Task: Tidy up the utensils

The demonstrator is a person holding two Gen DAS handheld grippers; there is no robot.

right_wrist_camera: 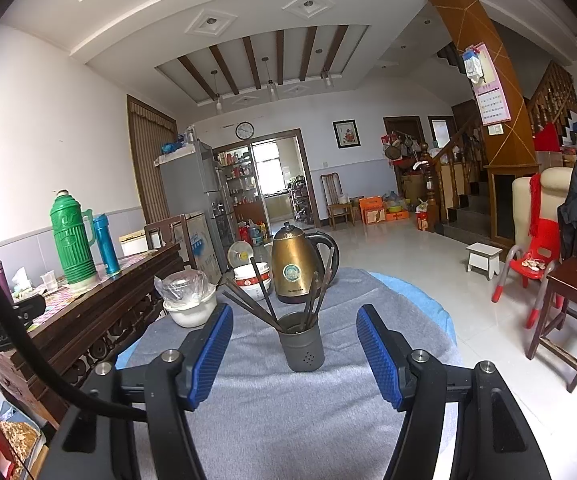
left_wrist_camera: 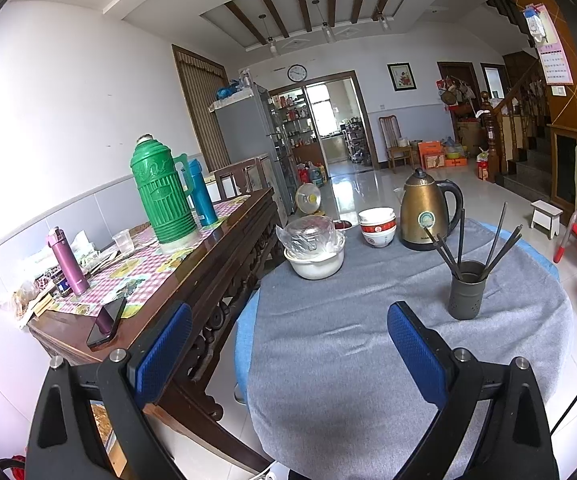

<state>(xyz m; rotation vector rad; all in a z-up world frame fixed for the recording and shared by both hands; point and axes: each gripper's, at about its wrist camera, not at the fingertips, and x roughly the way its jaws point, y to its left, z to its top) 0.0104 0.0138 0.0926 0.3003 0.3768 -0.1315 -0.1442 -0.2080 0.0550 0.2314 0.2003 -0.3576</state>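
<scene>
- A round bench (right_wrist_camera: pixel 288 420) under a grey cloth stands in a tiled living room beside a dark wooden sideboard (left_wrist_camera: pixel 192 276).
- The dark chopsticks (right_wrist_camera: pixel 264 300) already stand splayed in the grey holder (right_wrist_camera: pixel 301 344); no loose utensils are seen, so the task looks mostly done.
- The left gripper (left_wrist_camera: pixel 288 356) and right gripper (right_wrist_camera: pixel 294 356) both gape, holding nothing.
- A brass kettle (right_wrist_camera: pixel 294 268), stacked bowls (right_wrist_camera: pixel 250 280) and a covered pot (right_wrist_camera: pixel 190 304) crowd behind the holder.

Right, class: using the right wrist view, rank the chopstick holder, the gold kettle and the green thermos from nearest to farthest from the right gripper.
1. Chopstick holder, on the grey cloth straight ahead of the right gripper.
2. Gold kettle, behind the holder.
3. Green thermos, far left on the wooden side table.
</scene>
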